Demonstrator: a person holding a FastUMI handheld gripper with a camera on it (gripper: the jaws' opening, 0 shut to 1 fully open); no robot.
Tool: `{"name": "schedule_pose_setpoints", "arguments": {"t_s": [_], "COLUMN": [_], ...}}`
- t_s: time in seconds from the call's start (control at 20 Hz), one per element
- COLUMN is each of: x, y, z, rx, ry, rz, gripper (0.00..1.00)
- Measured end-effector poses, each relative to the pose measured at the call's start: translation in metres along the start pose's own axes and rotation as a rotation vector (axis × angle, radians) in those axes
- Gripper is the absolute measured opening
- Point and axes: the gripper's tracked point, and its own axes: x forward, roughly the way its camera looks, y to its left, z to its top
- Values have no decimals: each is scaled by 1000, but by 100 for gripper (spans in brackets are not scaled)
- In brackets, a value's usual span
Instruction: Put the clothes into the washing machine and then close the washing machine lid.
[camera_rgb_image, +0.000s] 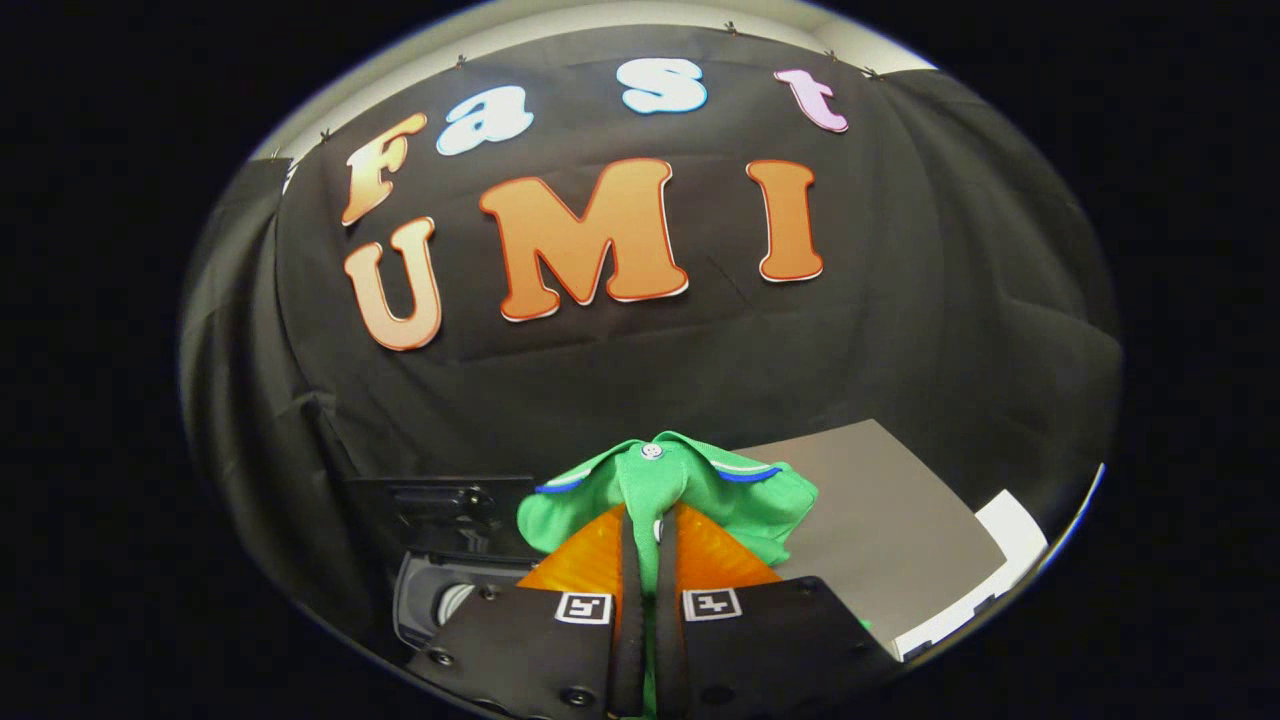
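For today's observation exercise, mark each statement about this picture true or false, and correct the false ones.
1. The gripper is shut on a green shirt. True.
2. The shirt is red. False: it is green with blue trim.
3. The washing machine lies to the left of the fingers. True.
4. The shirt already lies inside the washing machine. False: it hangs from the fingers.
5. A grey board lies to the right of the shirt. True.
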Motion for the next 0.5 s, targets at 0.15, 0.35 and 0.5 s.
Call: {"name": "schedule_pose_setpoints", "arguments": {"t_s": [0.15, 0.35, 0.5], "x": [-28, -55, -70], "y": [26, 77, 118], "z": [8, 14, 14], "rx": [10, -6, -5], "ry": [-37, -69, -83], "rz": [26, 72, 119], "gripper": [12, 12, 12]}}
